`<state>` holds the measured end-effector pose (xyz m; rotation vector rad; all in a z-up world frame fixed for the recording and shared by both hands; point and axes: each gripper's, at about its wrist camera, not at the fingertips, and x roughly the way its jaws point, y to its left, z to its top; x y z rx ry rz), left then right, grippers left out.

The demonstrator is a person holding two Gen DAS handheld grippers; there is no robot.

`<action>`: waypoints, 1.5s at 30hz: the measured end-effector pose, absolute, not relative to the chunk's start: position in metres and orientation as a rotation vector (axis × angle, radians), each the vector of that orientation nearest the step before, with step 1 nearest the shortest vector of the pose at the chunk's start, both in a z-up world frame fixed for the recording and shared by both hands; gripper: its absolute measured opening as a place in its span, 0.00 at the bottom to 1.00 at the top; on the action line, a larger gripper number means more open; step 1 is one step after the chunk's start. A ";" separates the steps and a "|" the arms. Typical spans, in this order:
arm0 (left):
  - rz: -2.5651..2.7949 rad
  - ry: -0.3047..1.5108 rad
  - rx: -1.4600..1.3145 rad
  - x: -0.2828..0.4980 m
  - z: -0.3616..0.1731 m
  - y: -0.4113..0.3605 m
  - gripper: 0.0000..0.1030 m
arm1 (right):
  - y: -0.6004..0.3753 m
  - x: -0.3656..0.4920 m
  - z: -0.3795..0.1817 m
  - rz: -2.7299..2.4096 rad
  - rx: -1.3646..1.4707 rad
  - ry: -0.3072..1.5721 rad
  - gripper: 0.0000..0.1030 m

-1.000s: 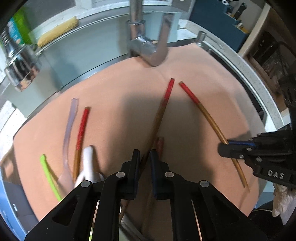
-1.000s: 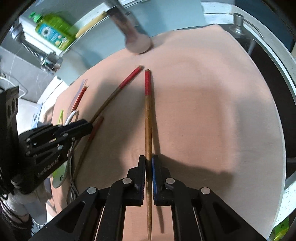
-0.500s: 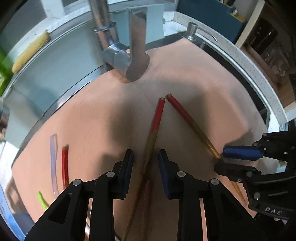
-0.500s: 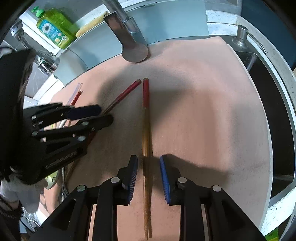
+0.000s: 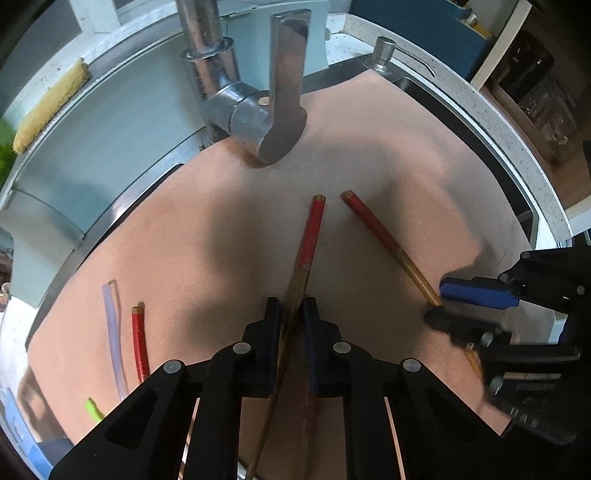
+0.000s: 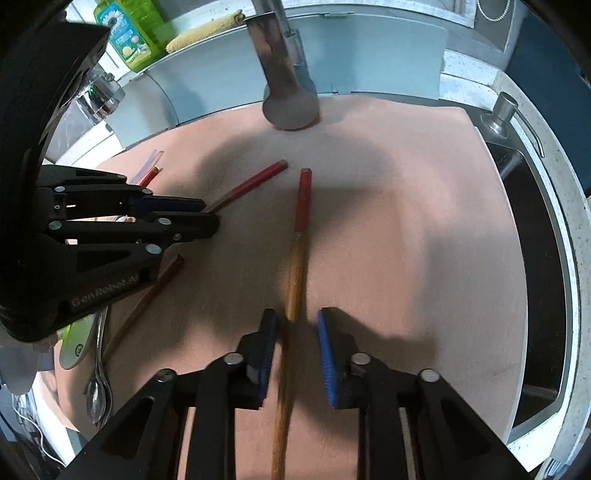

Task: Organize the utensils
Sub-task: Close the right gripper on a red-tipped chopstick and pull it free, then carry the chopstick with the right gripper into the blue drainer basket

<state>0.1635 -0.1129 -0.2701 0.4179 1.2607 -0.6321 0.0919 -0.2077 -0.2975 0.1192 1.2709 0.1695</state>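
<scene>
A soft pink mat [image 5: 369, 155] covers the counter by the sink. A shiny metal tap [image 5: 258, 110] hangs over the far edge of the mat, above the red tops of two chopsticks. A yellow sponge [image 5: 48, 107] lies on the ledge behind it, and a green soap bottle [image 6: 129, 33] stands there too. A small metal pump [image 6: 498, 114] sits at the right corner of the mat.

On the left side of the mat lie more things: a clear straw [image 5: 112, 332], a short red stick [image 5: 139, 339] just beside it, and a bit of a green stick [image 5: 94, 410]. A metal spoon [image 6: 99, 384] lies near the mat's left edge.

The left gripper [image 5: 293, 314] points down at the mat. Its jaws are closing, and the pads press on the left chopstick [image 5: 310, 236]. This chopstick lies on the mat, long way running from the gripper toward the tap, red end far away. Another dark red stick [image 5: 306, 424] lies under the gripper.

The right gripper [image 6: 297, 321] also points down. Its jaws are closing, but there is a gap on each side of the right chopstick [image 6: 301, 221], so nothing is squeezed yet. This chopstick lies flat between the pads, red end toward the tap, brown end toward the camera.

The two red ends sit near each other but apart, and the brown ends spread wide like a V.
</scene>
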 end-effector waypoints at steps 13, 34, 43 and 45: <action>-0.572 1.252 0.440 0.162 -0.269 -0.088 0.35 | -0.225 0.092 -0.300 0.187 0.197 1.292 0.06; -0.624 1.223 0.238 0.160 -0.246 -0.072 0.05 | -0.250 0.089 -0.297 0.176 0.393 1.279 0.06; -0.687 1.130 0.189 0.157 -0.205 -0.085 0.05 | -0.276 0.075 -0.264 0.159 0.501 1.176 0.06; -0.699 1.106 0.178 0.156 -0.195 -0.086 0.05 | -0.277 0.075 -0.252 0.163 0.499 1.143 0.06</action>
